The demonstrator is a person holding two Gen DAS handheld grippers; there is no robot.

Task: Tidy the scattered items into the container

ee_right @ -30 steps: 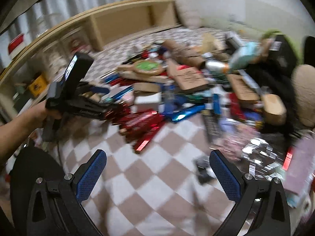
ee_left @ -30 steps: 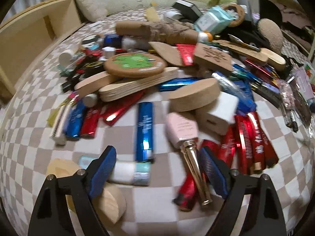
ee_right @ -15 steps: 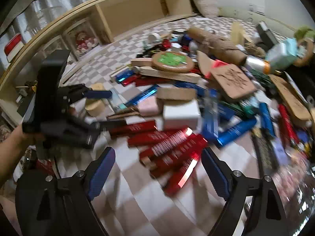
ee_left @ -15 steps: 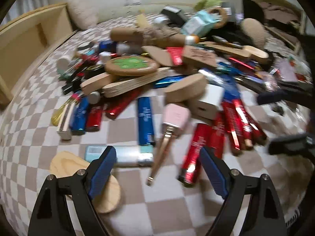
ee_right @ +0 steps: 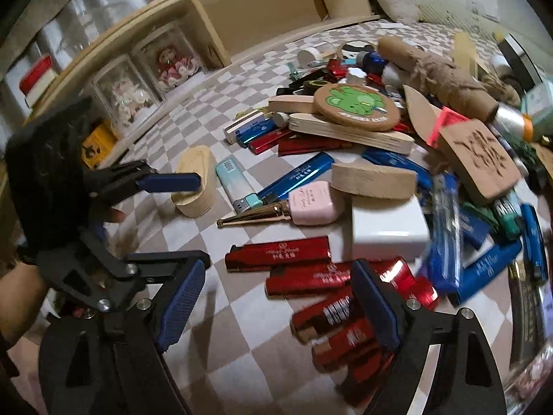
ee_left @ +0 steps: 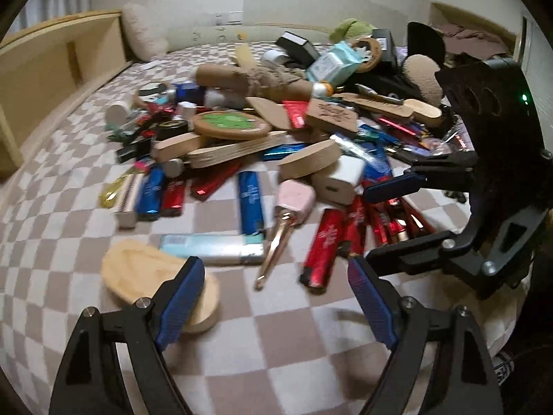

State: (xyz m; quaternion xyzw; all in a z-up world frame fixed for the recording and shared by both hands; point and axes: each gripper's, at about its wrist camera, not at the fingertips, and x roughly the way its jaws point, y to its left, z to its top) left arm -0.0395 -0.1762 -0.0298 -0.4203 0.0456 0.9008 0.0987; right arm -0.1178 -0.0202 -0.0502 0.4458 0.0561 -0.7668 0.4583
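Observation:
A pile of scattered items lies on a checkered bedspread point(ee_left: 293, 339): red lighters point(ee_right: 276, 252), blue lighters point(ee_left: 250, 200), a pale blue lighter point(ee_left: 212, 247), a pink bottle with a gold cap point(ee_left: 293, 202), a white charger block point(ee_right: 387, 224), wooden ovals point(ee_left: 152, 276) and a round green coaster point(ee_right: 356, 105). My left gripper point(ee_left: 273, 297) is open and empty, low over the cloth in front of the pale blue lighter. My right gripper point(ee_right: 276, 301) is open and empty, over the red lighters. Each gripper shows in the other's view. No container is in view.
A wooden bed frame with shelves point(ee_right: 262, 3) runs along the left; clear boxes with dolls point(ee_right: 172, 62) stand in it. A brown paper roll point(ee_left: 249, 81), a tissue pack point(ee_left: 333, 62), black boxes point(ee_left: 297, 46) and plush things lie at the back of the pile.
My right gripper has swung left and closer over the red lighters, coming into the left wrist view. My left gripper has drawn back a little. Both stayed open.

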